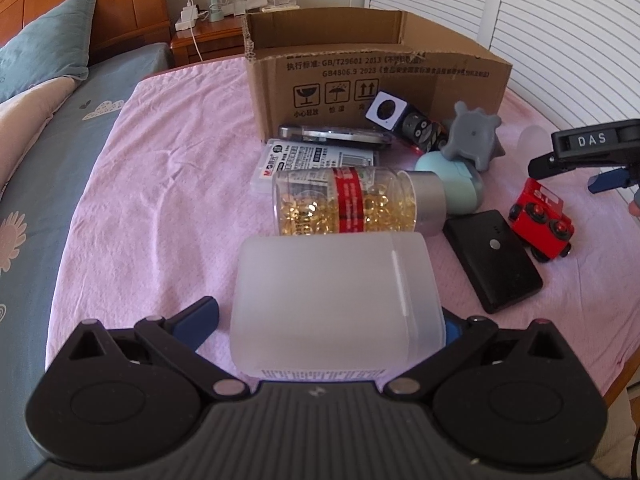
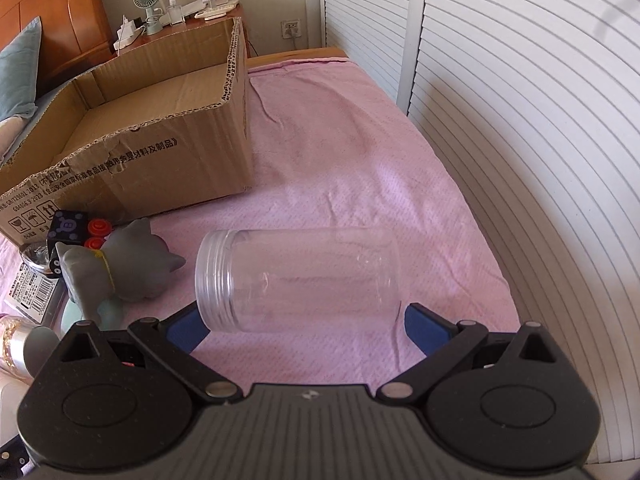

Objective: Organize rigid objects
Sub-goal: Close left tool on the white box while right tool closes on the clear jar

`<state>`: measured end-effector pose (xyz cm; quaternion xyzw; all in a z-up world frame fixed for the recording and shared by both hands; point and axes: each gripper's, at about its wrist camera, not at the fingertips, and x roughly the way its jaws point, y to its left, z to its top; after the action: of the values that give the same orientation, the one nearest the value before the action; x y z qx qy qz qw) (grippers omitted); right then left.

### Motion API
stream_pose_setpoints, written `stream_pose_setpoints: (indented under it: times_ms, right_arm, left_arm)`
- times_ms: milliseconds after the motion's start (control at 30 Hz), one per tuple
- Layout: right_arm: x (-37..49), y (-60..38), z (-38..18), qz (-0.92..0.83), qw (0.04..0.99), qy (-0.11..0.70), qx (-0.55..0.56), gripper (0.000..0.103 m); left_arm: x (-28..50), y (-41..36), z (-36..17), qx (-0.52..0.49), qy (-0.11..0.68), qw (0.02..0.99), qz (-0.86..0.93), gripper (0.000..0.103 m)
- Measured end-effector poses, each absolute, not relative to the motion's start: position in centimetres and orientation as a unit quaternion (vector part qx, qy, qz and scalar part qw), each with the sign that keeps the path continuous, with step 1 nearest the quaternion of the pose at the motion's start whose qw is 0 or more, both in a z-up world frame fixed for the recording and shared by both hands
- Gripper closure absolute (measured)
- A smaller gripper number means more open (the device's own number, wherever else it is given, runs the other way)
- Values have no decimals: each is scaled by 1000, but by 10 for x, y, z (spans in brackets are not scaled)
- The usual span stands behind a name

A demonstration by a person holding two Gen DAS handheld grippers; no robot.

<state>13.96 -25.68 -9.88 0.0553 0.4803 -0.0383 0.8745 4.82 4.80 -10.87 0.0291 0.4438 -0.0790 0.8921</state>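
Note:
In the left wrist view a frosted white plastic container [image 1: 336, 300] lies on its side between the fingers of my left gripper [image 1: 332, 326]; the jaws are wide and the left pad [image 1: 198, 320] stands clear of it. In the right wrist view a clear empty jar [image 2: 298, 278] lies on its side on the pink cloth, its threaded mouth to the left, between the open fingers of my right gripper [image 2: 306, 328]; whether the pads touch it is unclear. The right gripper also shows at the right edge of the left wrist view [image 1: 592, 156].
An open cardboard box [image 1: 376, 68] stands at the back, seen also in the right wrist view [image 2: 132, 152]. In front of it lie a capsule bottle [image 1: 352, 200], a white flat box [image 1: 316, 160], a black case [image 1: 494, 258], a red toy train [image 1: 542, 216], a grey toy [image 1: 472, 136] and a cube [image 1: 388, 110]. Slatted doors [image 2: 520, 120] are on the right.

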Motion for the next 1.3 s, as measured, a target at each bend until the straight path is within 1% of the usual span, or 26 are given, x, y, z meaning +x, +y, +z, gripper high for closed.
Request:
stream_pose_setpoints:
  times_ms: [133,467,533,600,967,1033,1067,1300]
  right_arm:
    - [142,-251,-98,-34,877,476,56,0]
    - [144,-243,-92,-31,882,468,52,0]
    - [144,-244,-92,-33,881,468,56,0]
    - [145,-245,-92,-33,882,467,59,0]
    - [153,-242,-94,-60,882,463,59,0]
    - [154,-240,-94,-63,883,464,47,4]
    - [154,-240,-95,-62,882,465,43,9]
    - [152,-241,-92,-40,884,465,19,9]
  left_arm:
    - [51,44,-108,27,451,889,-73,1]
    - [51,42,-110,17,438,897,-54,1]
    - [51,41,-108,15,438,897,-52,7]
    - [49,40,-104,17,437,898,-56,20]
    - [51,37,-101,30,445,893,-59,20]
    - [52,37,-100,29,445,893,-60,20]
    - [53,37,-99,29,446,893,-60,20]
    - [55,38,-97,35,452,889,-61,20]
